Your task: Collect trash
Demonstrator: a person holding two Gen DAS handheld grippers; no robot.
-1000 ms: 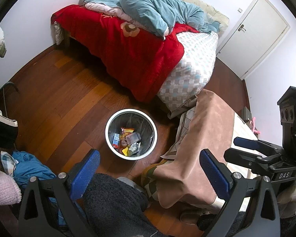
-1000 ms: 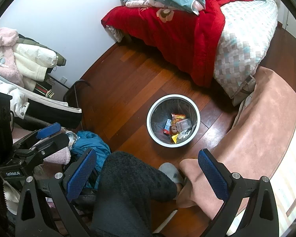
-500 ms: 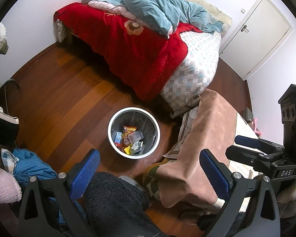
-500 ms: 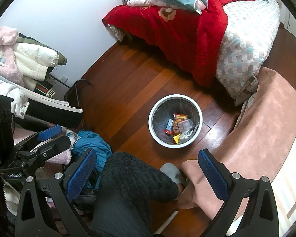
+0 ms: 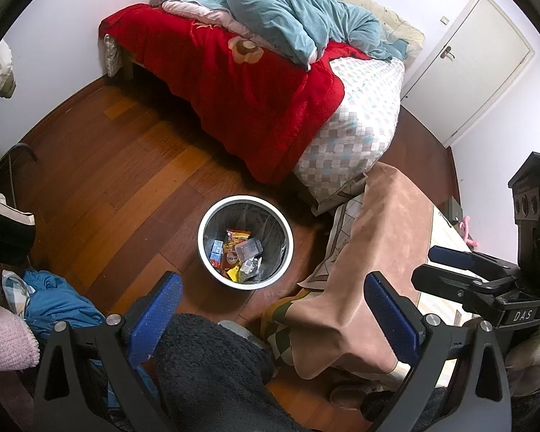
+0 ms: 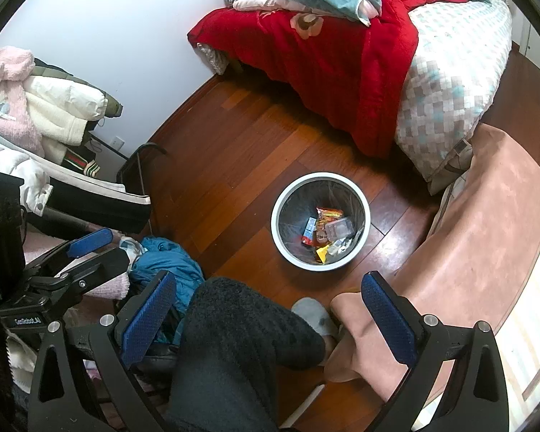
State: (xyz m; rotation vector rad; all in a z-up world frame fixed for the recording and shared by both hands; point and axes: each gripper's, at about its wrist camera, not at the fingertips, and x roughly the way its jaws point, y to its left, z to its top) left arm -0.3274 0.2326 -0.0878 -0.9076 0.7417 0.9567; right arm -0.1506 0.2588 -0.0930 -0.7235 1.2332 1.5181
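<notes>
A white round trash bin [image 5: 204, 223] [image 6: 280, 201] stands on the wooden floor, lined with a dark bag. Inside lie several wrappers [image 5: 235, 243] [image 6: 327, 216] and a clear plastic box [image 5: 248, 248] [image 6: 338, 228]. My left gripper [image 5: 273, 320] hangs open high above the floor, nearer than the bin, with nothing between its blue pads. My right gripper [image 6: 270, 318] is open too and empty. Each gripper shows in the other's view: the right gripper [image 5: 453, 266] at the right edge, the left gripper [image 6: 93, 252] at the left edge.
A bed [image 5: 360, 133] with a red blanket [image 5: 241, 86] and teal duvet fills the back. A table under a brown cloth [image 5: 374, 259] is at the right. A person's dark fleece-clad leg [image 6: 234, 345] is below. Clothes pile [image 6: 36, 108] at left; white door [image 5: 475, 61] at back right.
Both views have shifted slightly: the bin and bed have drifted right and down in the frames. Both grippers stay open and empty.
</notes>
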